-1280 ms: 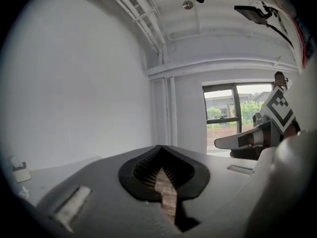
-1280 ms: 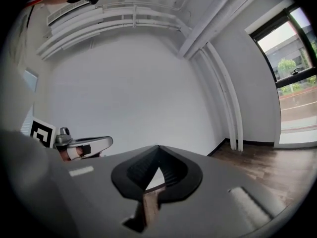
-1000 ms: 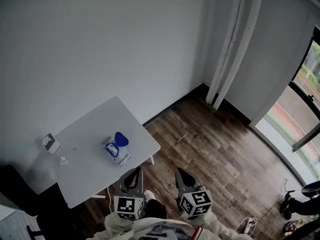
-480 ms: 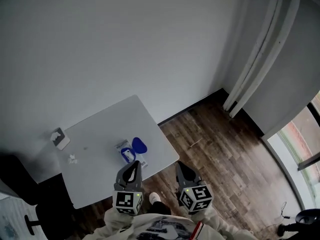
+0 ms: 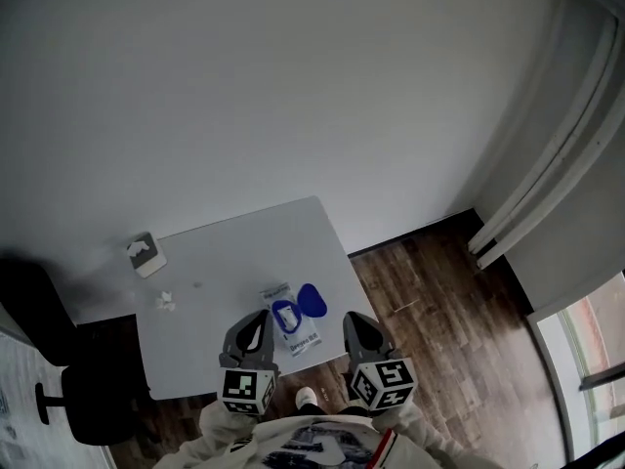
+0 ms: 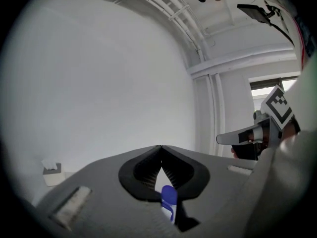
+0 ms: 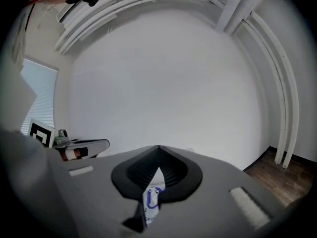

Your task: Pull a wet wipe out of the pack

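Note:
The wet wipe pack [image 5: 292, 328], white with blue print, lies near the front edge of the white table [image 5: 225, 262]; its blue lid [image 5: 311, 301] is flipped open to the right. My left gripper [image 5: 264, 315] is shut and empty, its tip just left of the pack. My right gripper [image 5: 348, 317] is also shut and empty, just right of the pack at the table's front corner. In the left gripper view the lid [image 6: 169, 198] shows below the closed jaws of that gripper [image 6: 160, 148]. Under the shut right gripper [image 7: 159, 148] in its own view, the pack [image 7: 151, 202] is seen.
A small box [image 5: 146, 254] sits at the table's far left corner, with a crumpled white scrap [image 5: 164, 301] nearer. A black chair [image 5: 59, 369] stands left of the table. Wooden floor [image 5: 439, 311] spreads to the right, with white curtains [image 5: 552, 174] by the wall.
The table and pack have come from further left to right in front of both grippers, as the person moved up to the table. Both grippers stayed shut.

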Available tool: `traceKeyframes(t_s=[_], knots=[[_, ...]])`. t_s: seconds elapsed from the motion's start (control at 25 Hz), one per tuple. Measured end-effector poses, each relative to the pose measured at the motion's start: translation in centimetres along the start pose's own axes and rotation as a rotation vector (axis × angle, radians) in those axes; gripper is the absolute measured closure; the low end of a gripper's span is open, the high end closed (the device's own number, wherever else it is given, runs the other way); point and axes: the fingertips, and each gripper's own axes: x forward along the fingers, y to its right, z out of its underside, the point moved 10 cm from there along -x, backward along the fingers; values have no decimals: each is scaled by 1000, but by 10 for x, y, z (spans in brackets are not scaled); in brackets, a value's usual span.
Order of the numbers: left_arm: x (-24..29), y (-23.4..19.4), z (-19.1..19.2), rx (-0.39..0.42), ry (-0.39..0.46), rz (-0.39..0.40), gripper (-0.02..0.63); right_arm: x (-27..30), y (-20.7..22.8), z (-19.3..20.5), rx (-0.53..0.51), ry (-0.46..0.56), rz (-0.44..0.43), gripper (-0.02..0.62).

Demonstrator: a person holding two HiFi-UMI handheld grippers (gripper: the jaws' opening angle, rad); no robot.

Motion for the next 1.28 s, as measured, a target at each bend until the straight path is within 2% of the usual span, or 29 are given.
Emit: traceKeyframes(t_s=[0.48, 1.28], knots=[[6, -19, 14, -53, -51, -107, 601, 45, 0, 0, -22, -79, -101, 591], [70, 1, 7, -49, -112, -322, 601, 125, 68, -24, -15, -142, -320, 589]])
